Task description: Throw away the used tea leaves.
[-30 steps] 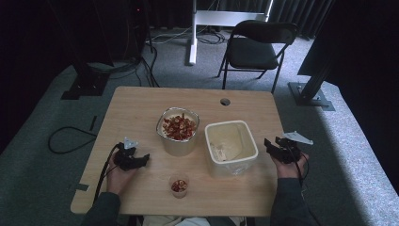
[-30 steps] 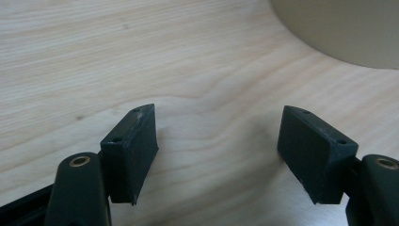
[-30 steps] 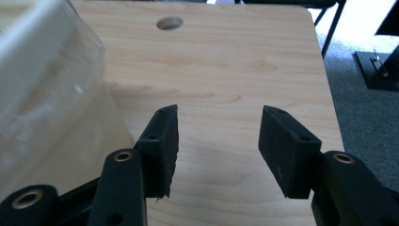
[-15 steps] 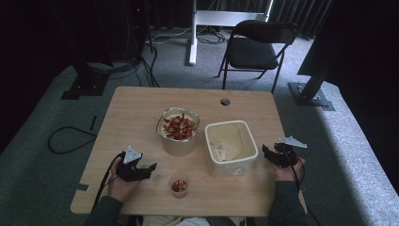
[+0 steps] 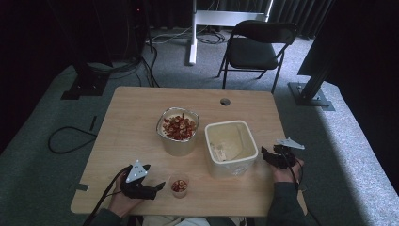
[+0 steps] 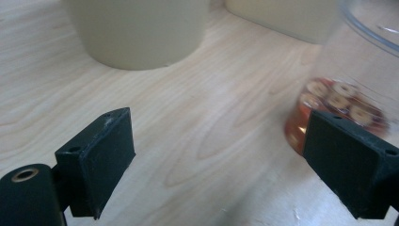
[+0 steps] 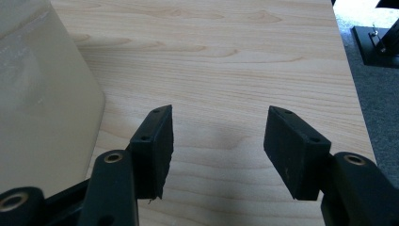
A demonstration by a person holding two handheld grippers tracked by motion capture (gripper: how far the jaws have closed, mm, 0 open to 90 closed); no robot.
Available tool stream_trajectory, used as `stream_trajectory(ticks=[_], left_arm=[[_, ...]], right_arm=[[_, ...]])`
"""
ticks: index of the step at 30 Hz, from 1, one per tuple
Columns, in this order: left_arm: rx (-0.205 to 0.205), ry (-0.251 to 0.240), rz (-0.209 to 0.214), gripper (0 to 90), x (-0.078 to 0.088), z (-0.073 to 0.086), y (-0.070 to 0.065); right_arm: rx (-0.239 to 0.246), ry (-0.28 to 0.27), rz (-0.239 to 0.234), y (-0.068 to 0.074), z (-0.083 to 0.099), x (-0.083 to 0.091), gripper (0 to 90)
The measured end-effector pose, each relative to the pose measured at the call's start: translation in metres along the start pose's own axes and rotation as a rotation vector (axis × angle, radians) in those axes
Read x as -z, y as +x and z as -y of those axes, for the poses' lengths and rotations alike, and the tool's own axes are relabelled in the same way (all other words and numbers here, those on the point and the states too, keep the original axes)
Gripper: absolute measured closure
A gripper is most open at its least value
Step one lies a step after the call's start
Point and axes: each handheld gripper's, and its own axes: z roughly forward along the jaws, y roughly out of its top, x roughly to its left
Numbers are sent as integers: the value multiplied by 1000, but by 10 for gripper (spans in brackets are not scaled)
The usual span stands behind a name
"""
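Your left gripper (image 6: 216, 155) is spread wide and holds nothing, its right jaw already at the small clear plastic cup of red-and-cream pieces (image 6: 341, 110); clip that light cup and it may tip. Your right gripper (image 7: 217, 150), also released, waits beside the square cream plastic tub (image 7: 42, 99).

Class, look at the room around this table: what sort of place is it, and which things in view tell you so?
Probably a recording studio or lab, not a kitchen. Black curtains close off the back, cables trail over the grey carpet, and a metal stand base sits beside the wooden table, with a folding chair behind.
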Motion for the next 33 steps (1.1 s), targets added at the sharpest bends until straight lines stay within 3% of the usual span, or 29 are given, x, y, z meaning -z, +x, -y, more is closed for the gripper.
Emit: stream_trajectory(ticks=[7, 9, 15, 16, 23, 33], left_arm=[[-21, -35, 92, 98, 4, 1, -11], [-27, -55, 139, 99, 2, 1, -15], [-47, -58, 174, 99, -4, -1, -21], [-49, -76, 199, 99, -6, -4, -22], [-73, -89, 251, 99, -18, -9, -30], [-113, -99, 261, 148, -38, -17, -36]], right_arm=[[-3, 2, 2, 0, 2, 0, 420], [-4, 1, 2, 0, 2, 0, 420], [0, 1, 2, 1, 2, -1, 420], [0, 1, 2, 1, 2, -1, 420], [5, 2, 2, 2, 2, -2, 420], [0, 0, -3, 2, 2, -3, 421]])
